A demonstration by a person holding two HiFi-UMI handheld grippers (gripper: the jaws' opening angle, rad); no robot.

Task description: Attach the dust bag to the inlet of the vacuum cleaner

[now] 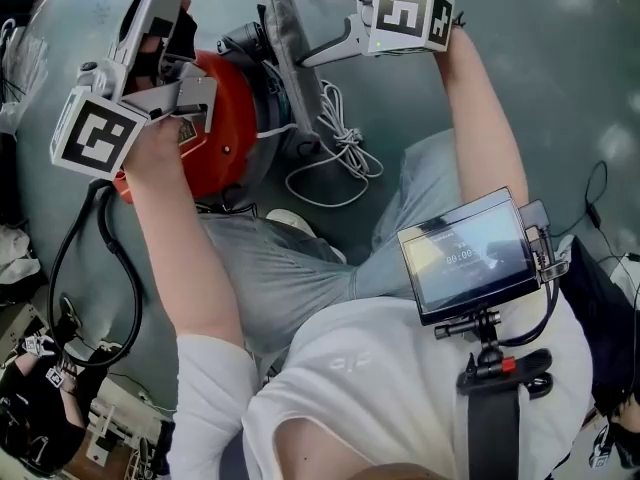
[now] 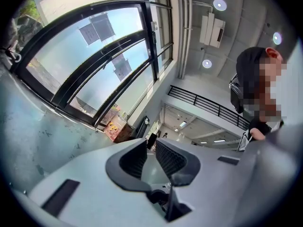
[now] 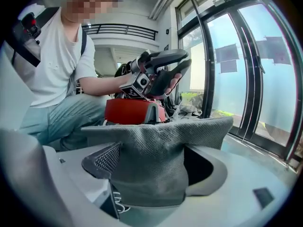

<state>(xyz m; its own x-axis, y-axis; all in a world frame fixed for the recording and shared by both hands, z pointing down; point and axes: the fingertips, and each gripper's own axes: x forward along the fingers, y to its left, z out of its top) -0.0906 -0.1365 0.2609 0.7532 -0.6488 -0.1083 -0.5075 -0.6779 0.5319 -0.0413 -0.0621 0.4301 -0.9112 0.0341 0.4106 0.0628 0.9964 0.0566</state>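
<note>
Dust bag: the grey woven dust bag (image 3: 161, 136) is off the floor, clamped in the right gripper. In the head view the dust bag (image 1: 292, 68) shows edge-on as a thin upright strip just beside the vacuum cleaner, on the side away from the left gripper.
Bag and vacuum cleaner: they are close, but I cannot tell whether they touch.
Right gripper: the right gripper (image 3: 154, 171) has its jaws closed on the lower part of the bag, with the cloth filling the gap from pad to pad. In the head view the right gripper (image 1: 300, 18) reaches in from the person's right, its marker cube nearest the wrist.
Vacuum cleaner: the round red body (image 1: 225, 118) stands on the floor in front of the person's knees. In the right gripper view the vacuum cleaner (image 3: 128, 111) rises just behind the bag's top edge.
Left gripper: the left gripper (image 2: 150, 152) has its jaws only a narrow gap apart, with nothing between them. In the head view the left gripper (image 1: 160, 8) is held over the red body.
Hose: a black hose (image 1: 110, 258) curves over the floor on the person's left.
Cord: a white cord (image 1: 340, 148) lies in loose loops on the floor beside the vacuum cleaner.
Floor: grey and smooth (image 1: 560, 88).
Windows: tall dark-framed windows (image 2: 94, 56) rise from the floor's edge.
Monitor: a small screen (image 1: 470, 253) is mounted at the person's chest.
</note>
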